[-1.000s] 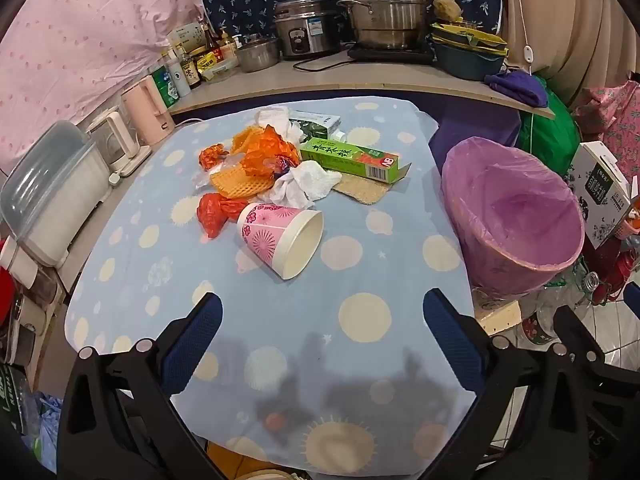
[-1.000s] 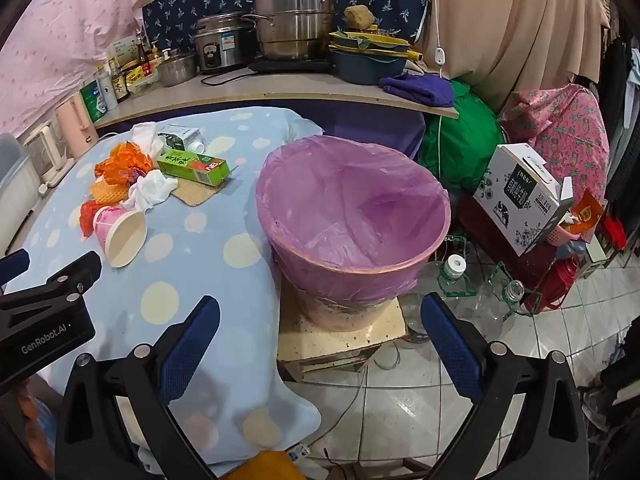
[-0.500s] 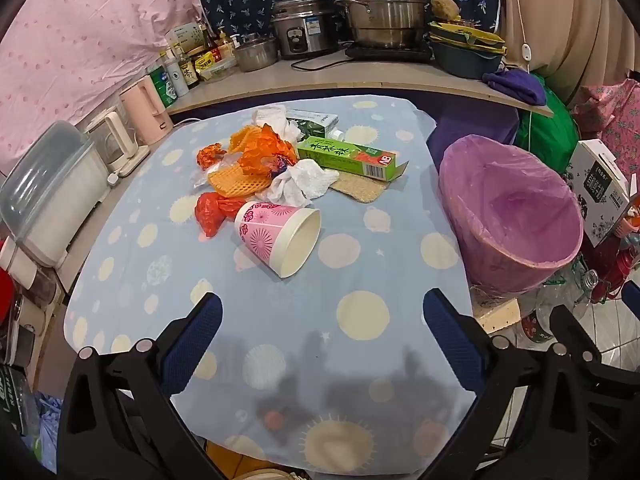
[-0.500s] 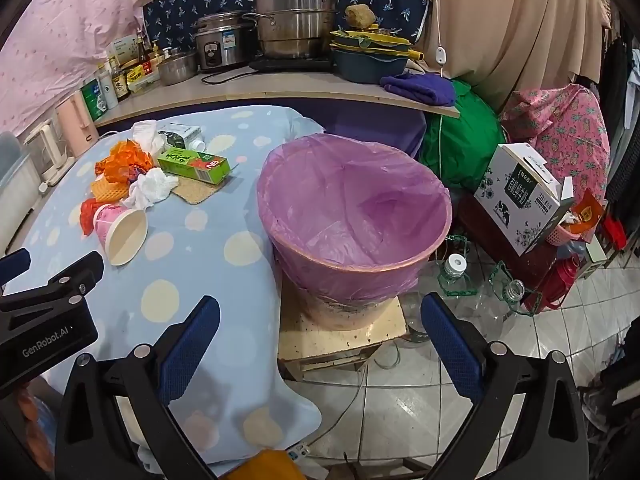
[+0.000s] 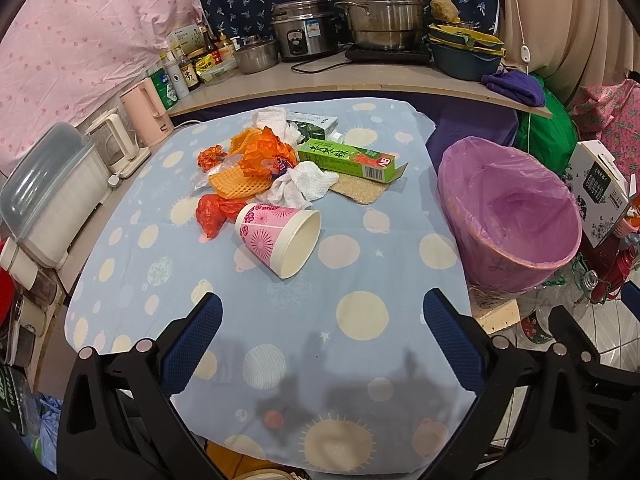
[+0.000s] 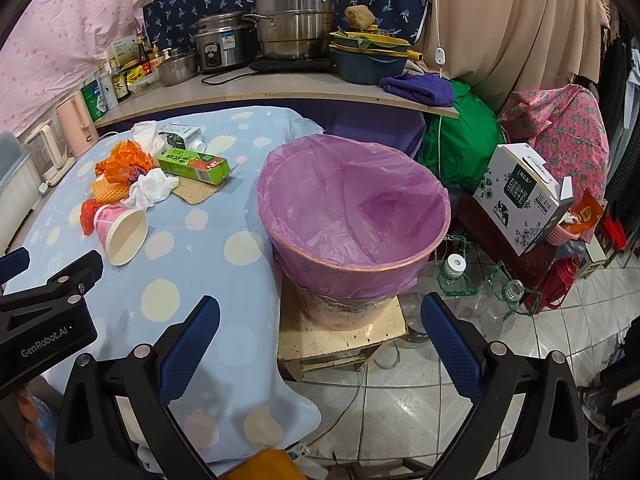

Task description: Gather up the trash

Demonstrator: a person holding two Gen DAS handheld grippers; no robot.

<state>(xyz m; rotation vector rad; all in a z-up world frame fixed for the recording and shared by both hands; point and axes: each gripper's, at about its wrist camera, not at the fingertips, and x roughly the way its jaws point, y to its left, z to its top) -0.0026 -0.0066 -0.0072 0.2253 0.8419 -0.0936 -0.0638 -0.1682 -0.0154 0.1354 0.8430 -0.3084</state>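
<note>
Both grippers, left point(image 5: 322, 334) and right point(image 6: 320, 334), are hovering wide and empty; trash, a cup point(image 5: 280, 240) nearest, is lying mid-table beside the bin point(image 6: 354, 216), awaiting collection.

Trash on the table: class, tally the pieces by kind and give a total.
Paper cup: 1
Cartons: 2, green box, milk carton
Tissues: 2
Orange and red wrappers: 3
Foam net: 1
Scouring pad: 1
Total: 10

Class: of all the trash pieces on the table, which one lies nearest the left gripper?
The pink paper cup, tipped on its side; every other scrap lies farther from the left gripper.
</note>
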